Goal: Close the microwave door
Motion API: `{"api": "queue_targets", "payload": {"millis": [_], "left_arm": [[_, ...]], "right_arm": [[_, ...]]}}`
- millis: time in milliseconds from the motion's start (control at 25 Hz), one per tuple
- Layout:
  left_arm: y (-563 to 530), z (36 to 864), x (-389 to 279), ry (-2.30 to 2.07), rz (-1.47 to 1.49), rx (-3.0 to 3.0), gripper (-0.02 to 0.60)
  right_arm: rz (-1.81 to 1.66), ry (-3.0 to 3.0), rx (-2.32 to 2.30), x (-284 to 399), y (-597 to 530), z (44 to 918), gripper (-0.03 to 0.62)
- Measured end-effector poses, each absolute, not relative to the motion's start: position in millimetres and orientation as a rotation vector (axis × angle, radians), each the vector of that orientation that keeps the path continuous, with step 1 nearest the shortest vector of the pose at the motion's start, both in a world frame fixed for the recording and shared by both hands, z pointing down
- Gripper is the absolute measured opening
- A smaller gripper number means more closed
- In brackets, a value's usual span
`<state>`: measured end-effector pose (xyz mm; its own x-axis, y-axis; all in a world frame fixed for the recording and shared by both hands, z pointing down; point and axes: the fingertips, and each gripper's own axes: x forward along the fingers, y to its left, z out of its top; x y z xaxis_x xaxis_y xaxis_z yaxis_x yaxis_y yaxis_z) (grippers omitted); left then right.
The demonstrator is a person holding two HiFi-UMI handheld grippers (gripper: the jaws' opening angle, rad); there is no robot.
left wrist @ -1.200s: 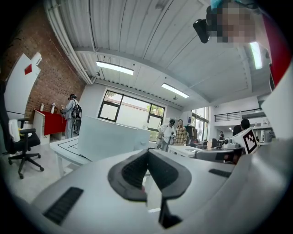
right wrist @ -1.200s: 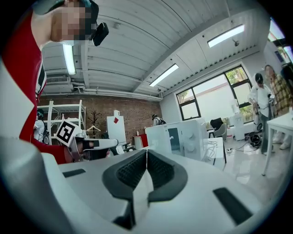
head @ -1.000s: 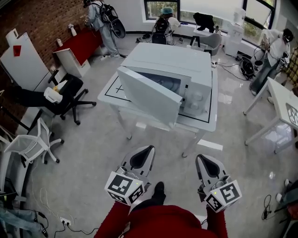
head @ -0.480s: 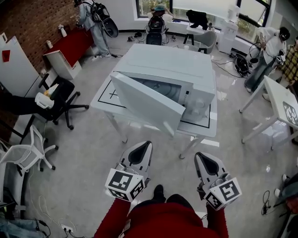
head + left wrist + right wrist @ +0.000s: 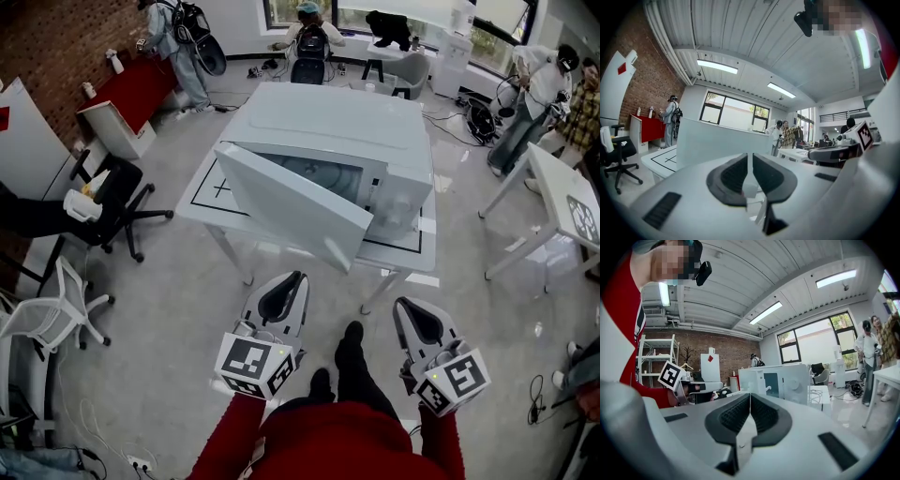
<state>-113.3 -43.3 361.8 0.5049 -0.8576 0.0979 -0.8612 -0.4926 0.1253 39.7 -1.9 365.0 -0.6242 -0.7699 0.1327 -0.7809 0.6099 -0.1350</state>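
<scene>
1. Operator position. Nearest the head camera, 2 red sleeves (image 5: 234, 441) carry the grippers, each with its marker cube toward the body. One dark shoe (image 5: 352, 339) is planted forward between them on the grey floor, which suggests an approach stance rather than a working one.

2. Left gripper (image 5: 296, 277). It points level at the table front, well short of it. Its jaws stand almost together, with only a thin slit between the pads (image 5: 733, 176); they have just been opening by a trace. Nothing is between them.

3. Right gripper (image 5: 405, 304). It is held parallel to the left one, also pointing at the appliance. Its jaws are closed tip to tip and empty. Closed jaws suit this task: a door is pushed, not gripped, and a closed tip gives 1 blunt contact face.

4. Task object. The white microwave (image 5: 375, 131) sits on a white table (image 5: 211, 197) marked with black outline tape. The microwave door (image 5: 291, 211) is hinged at the left and swung wide, with its free edge overhanging the table front toward the operator. The cavity (image 5: 323, 173) is exposed. Neither gripper touches the door.

5. Judgement. The closing push has not begun. The door's outer face lies nearer the left gripper, the likelier tool.

6. Background. An office chair (image 5: 122, 202) stands left; people work near the far windows.
</scene>
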Motion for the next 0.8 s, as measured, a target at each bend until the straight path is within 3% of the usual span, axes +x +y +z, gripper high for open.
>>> {"api": "queue_targets", "payload": {"millis": [280, 560, 800], "left_arm": [[-64, 359, -111, -1.533, 0.077, 2.596, 0.086], [-87, 362, -103, -1.556, 0.118, 2.594, 0.231], [-106, 367, -94, -1.526, 0.145, 2.592, 0.239]], "right_arm": [[0.243, -2.784, 1.33, 42, -23, 357, 0.015], [0.268, -2.782, 1.329, 48, -44, 359, 0.015], [0.271, -2.767, 1.36, 60, -60, 358, 0.015]]}}
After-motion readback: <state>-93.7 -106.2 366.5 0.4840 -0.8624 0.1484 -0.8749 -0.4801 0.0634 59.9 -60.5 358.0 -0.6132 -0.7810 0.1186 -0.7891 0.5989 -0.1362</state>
